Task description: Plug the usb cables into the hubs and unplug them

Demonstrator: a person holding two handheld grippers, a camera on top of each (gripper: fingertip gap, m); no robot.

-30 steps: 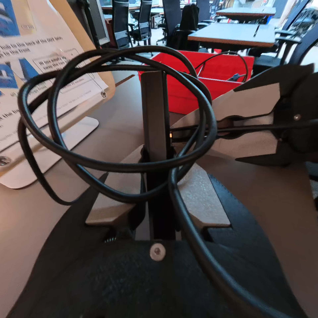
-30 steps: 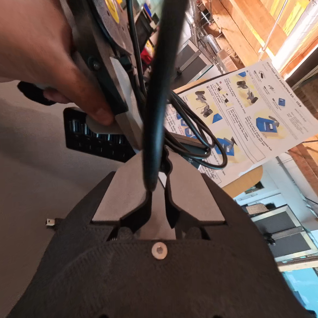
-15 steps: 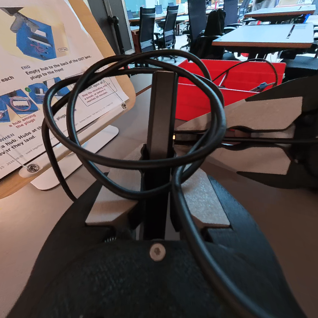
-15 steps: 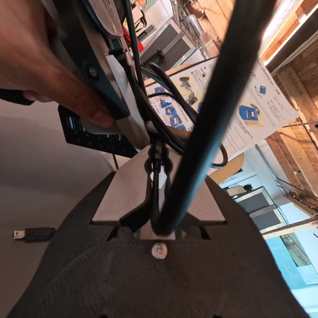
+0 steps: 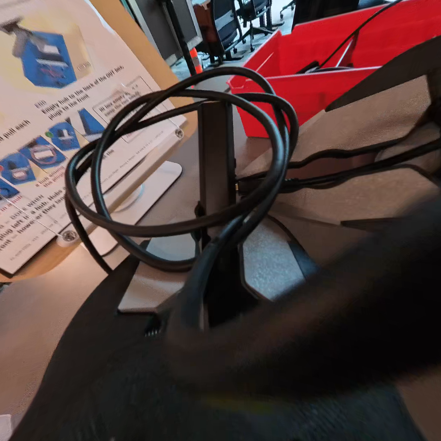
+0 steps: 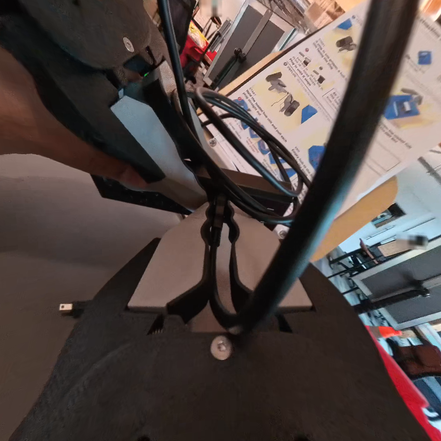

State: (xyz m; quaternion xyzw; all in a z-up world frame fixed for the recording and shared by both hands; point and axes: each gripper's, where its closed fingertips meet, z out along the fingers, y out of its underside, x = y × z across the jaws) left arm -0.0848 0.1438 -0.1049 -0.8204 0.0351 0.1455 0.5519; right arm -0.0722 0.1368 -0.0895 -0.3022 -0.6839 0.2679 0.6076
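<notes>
My left gripper (image 5: 214, 238) is shut on a dark grey USB hub (image 5: 214, 148) and holds it upright above the table. A coiled black cable (image 5: 143, 229) loops around the hub. My right gripper (image 6: 219, 212) comes in from the right (image 5: 250, 185) and is shut on a black USB plug (image 5: 260, 185) at the hub's side. I cannot tell whether the plug is seated. In the right wrist view the hub (image 6: 253, 181) lies across, just past my fingertips, with a hand (image 6: 47, 133) on the left gripper.
An instruction sheet on a wooden board (image 5: 71, 143) stands at the left. A red bin (image 5: 310, 78) stands behind. A black multi-port hub (image 6: 133, 195) and a loose plug (image 6: 65, 307) lie on the table. A thick black cable (image 6: 346, 152) crosses the right wrist view. Less than 4 cm separates the two grippers' tips.
Both grippers have shifted and tilted together, still gripping hub and plug. The thick cable has swung across to the right in the right wrist view. The instruction board looks closer.
</notes>
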